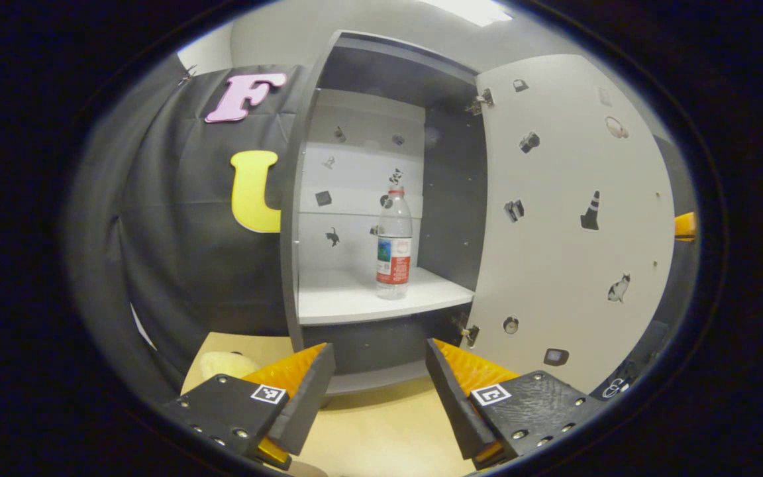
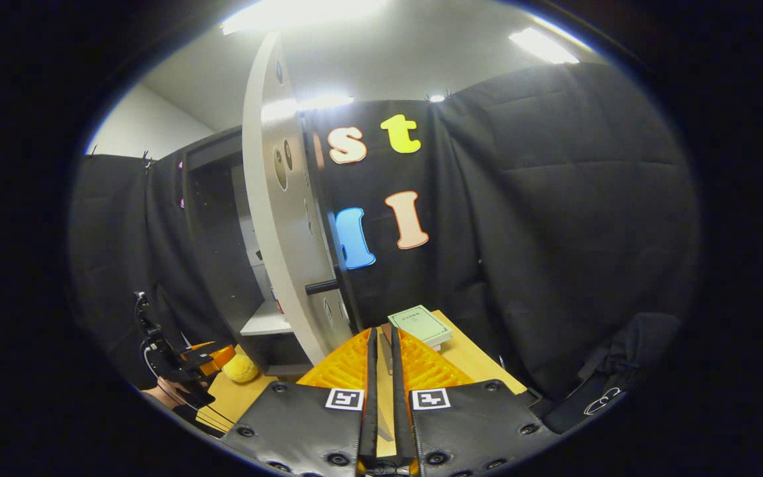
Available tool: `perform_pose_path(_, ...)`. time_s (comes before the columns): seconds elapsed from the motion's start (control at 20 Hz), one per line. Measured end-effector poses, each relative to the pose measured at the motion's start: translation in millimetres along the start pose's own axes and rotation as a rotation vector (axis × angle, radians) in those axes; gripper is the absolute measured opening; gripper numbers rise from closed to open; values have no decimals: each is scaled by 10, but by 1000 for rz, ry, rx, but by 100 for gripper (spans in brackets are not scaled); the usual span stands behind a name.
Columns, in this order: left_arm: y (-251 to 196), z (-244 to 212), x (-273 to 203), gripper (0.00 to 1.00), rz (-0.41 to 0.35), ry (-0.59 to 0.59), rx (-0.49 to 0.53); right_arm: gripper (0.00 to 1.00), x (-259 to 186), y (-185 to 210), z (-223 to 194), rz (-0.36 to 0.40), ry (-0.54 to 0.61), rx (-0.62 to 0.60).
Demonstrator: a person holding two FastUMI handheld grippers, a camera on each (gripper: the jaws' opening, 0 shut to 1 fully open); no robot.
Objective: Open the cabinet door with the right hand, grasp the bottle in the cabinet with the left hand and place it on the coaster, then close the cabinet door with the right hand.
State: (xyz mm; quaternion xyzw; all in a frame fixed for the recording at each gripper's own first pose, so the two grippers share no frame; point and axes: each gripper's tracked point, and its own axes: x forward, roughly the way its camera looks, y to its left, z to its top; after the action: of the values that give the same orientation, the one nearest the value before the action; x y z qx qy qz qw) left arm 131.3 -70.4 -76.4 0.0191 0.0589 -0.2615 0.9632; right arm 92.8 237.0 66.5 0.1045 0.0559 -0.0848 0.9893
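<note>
the cabinet door (image 1: 573,218) stands swung wide open, and the bottle (image 1: 393,244) stands upright on the white shelf (image 1: 348,299) inside the cabinet (image 1: 381,73), toward the shelf's right half and a little back from its front edge. it is a clear plastic bottle with a red cap and a red label around its lower half; it looks light, thin-walled and smooth, so a hard squeeze would likely dent it and a loose one could let it slip. the labelled band looks like the best place to take hold, low enough to keep it steady.

the left gripper (image 1: 380,371) is level and aimed straight at the shelf, below and in front of the bottle, its jaws spread wide and empty. the right gripper (image 2: 381,358) sits just beside the door's outer edge, near the door's dark handle (image 2: 322,287), its jaws nearly together with nothing between them.
</note>
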Motion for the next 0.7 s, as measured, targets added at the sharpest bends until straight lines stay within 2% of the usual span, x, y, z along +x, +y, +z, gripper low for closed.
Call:
perform_pose_path(0.05,-8,43,42,83,-8,-7,5,10,-12,-55,23,-24,-6,4)
perform_pose_path(0.1,-24,119,90,86,-11,-21,6,24,7,-126,38,-58,-12,6)
perform_pose_path(0.15,2,236,123,86,5,-53,11,31,19,-210,43,-97,-15,13)
perform_pose_path(0.25,0,478,246,83,16,-111,14,34,8,-257,44,-126,-18,41)
perform_pose_path(0.35,-27,580,420,86,15,-122,-6,70,73,-318,74,-146,-34,62)
perform_pose_path(0.4,-15,663,514,83,21,-129,-18,89,92,-365,75,-160,-43,68)
perform_pose_path(0.45,-15,743,606,83,23,-135,-24,98,183,-402,88,-168,-46,74)
perform_pose_path(0.7,-26,1088,1018,86,45,-158,40,98,368,-550,150,-166,-56,42)
